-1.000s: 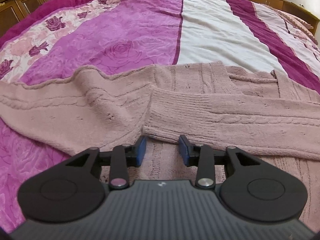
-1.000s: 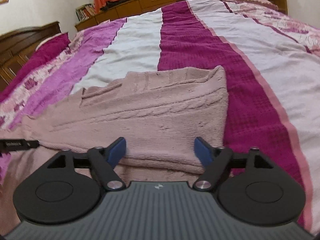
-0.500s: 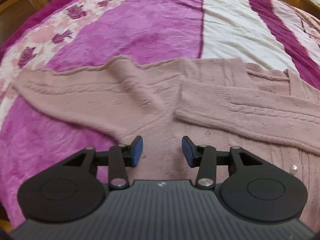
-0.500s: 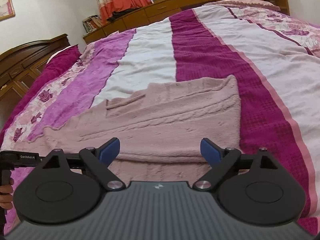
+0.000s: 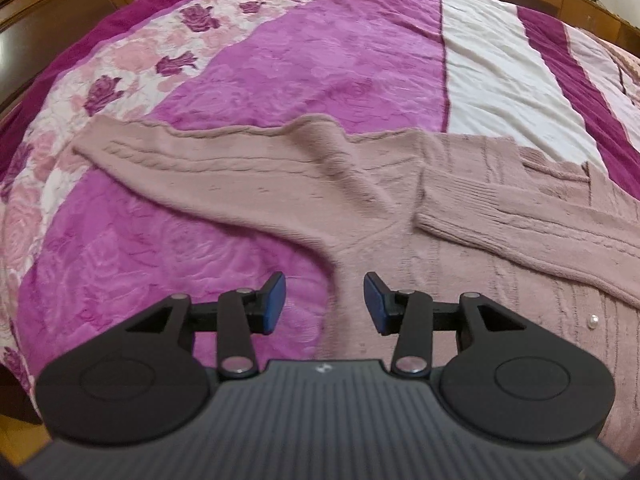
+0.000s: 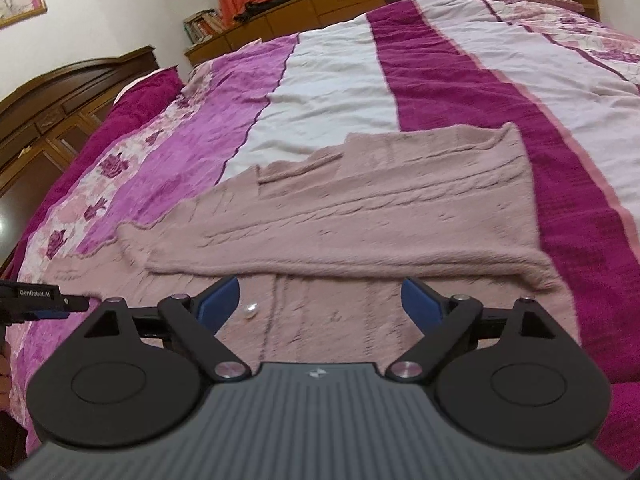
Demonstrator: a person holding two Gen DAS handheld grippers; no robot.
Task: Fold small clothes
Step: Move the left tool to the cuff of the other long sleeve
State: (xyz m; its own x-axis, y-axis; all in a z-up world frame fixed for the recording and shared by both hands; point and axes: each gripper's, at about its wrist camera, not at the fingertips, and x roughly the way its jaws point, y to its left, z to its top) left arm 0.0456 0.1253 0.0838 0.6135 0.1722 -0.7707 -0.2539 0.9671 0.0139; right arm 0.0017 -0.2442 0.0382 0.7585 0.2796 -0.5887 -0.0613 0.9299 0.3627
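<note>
A striped bedspread (image 6: 340, 80) carries the pink knit cardigan (image 5: 380, 184) near its front edge. One sleeve (image 5: 540, 228) already lies folded across the body; the other sleeve (image 5: 192, 160) reaches toward the bedspread's left edge, unfolded. The right gripper (image 6: 320, 300) hangs wide and empty. The left gripper (image 5: 324, 304), jaws partly apart and empty, should pinch that cuff, lift low and lay it flat across, smoothing ridges.

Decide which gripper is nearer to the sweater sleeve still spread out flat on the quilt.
Left. The left gripper hangs open just in front of where the outstretched sleeve joins the body. The right gripper, also open, is over the sweater's other side, by the folded-in sleeve.
</note>
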